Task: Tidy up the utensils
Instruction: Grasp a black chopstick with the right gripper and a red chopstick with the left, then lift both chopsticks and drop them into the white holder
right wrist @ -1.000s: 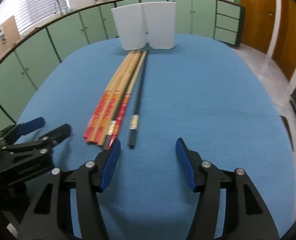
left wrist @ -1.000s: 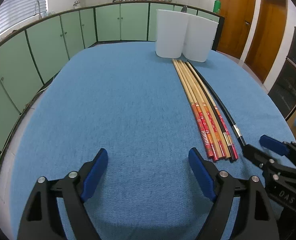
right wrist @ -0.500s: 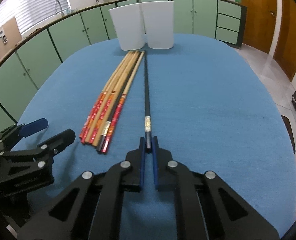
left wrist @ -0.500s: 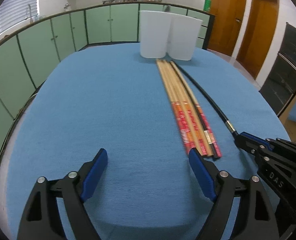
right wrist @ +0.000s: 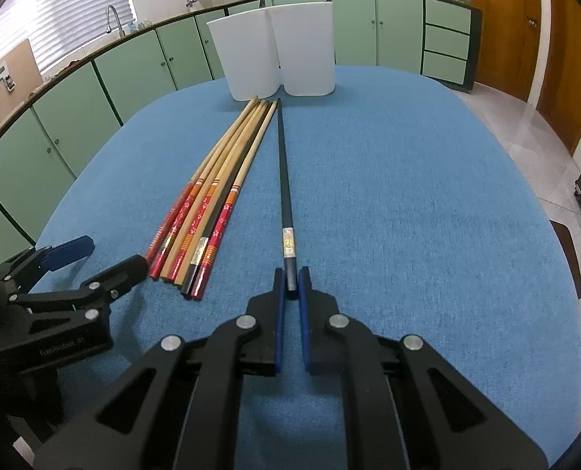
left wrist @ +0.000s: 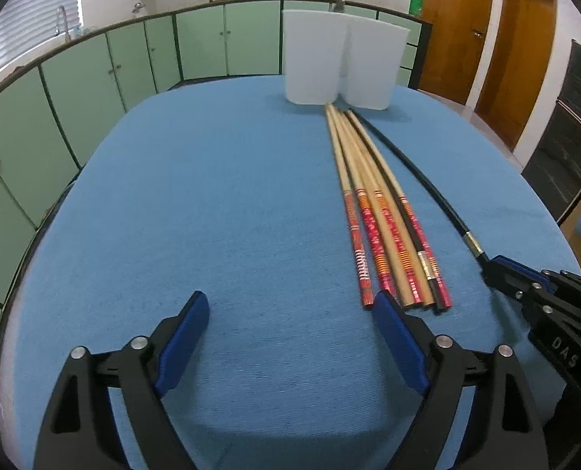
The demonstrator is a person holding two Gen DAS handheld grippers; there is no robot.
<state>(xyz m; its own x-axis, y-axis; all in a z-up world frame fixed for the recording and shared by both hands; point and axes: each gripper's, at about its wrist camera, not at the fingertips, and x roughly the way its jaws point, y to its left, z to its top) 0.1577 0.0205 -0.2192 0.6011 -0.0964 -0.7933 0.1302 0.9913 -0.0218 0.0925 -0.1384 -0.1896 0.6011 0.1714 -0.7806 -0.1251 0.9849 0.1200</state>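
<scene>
A single black chopstick (right wrist: 284, 180) lies apart on the blue tablecloth, pointing at two white holders (right wrist: 247, 58) at the far end. My right gripper (right wrist: 291, 278) is shut on its near end. Left of it lies a bundle of wooden chopsticks (right wrist: 219, 180) with red patterned ends, one dark one among them. In the left wrist view the bundle (left wrist: 372, 196) runs up the right half, with the black chopstick (left wrist: 419, 172) beyond it. My left gripper (left wrist: 290, 299) hovers over bare cloth just left of the bundle's near ends, its jaws opening wide with nothing between them.
The holders (left wrist: 312, 62) stand side by side at the table's far edge. The rounded table (left wrist: 212, 196) is covered in blue cloth. Green cabinets curve around the back and left, and wooden doors stand at the right.
My right gripper closed on the black chopstick's near end, and that chopstick now lies apart from the bundle. The left gripper stayed wide over the cloth.
</scene>
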